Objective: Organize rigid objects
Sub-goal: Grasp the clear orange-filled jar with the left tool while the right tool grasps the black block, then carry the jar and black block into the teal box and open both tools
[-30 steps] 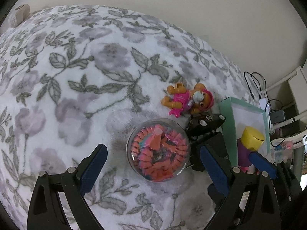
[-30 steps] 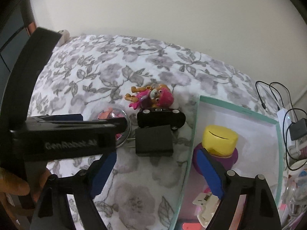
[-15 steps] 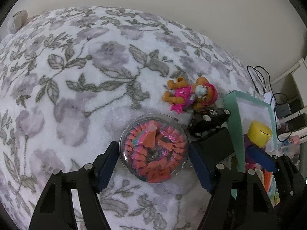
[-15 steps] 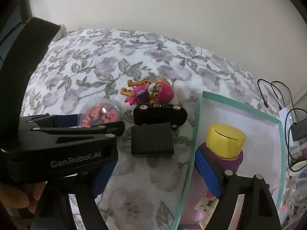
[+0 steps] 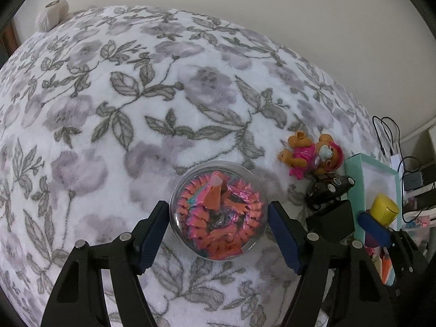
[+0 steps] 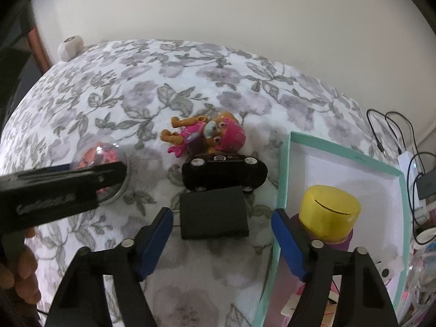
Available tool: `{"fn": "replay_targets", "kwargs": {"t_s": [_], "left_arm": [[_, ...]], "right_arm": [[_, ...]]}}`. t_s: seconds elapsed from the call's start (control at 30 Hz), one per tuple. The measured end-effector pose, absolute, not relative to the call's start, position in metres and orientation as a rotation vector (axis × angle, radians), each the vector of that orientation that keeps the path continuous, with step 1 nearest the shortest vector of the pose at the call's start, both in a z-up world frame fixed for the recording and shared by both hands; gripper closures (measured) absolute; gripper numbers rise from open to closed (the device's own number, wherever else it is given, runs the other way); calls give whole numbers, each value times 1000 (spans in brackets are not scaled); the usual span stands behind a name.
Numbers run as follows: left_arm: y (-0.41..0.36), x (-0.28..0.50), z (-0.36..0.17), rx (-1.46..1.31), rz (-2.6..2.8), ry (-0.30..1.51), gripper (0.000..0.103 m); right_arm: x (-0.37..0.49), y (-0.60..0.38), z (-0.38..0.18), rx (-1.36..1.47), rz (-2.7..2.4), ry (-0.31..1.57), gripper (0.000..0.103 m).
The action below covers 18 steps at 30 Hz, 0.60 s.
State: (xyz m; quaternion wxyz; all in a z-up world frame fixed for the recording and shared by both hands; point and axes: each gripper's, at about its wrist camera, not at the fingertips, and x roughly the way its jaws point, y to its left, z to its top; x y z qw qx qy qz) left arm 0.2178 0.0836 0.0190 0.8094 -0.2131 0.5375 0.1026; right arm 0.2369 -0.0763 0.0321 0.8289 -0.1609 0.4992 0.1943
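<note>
Left tool [image 5: 218,234] hugging clear ball [image 5: 218,209], bare blanket [image 5: 109,109] beyond

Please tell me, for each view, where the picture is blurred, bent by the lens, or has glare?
Left wrist view: sharp; fisheye bulges the floral blanket into a dome; faint glare on the clear toy capsule. Right wrist view: softer; the left gripper's lettering is smeared; the teal box edges bow.
</note>
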Motion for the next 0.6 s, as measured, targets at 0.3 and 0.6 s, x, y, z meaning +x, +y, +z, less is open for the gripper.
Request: {"fn": "replay_targets", "kwargs": {"t_s": [0.3,0.6], "left_arm": [[78,222,13,-427,231,1165,28],[76,219,18,-425,231,1143,29]], "right_arm": [[242,-78,27,-280,392,1085,49],[238,-89,33,-223,385,1082,50]]}}
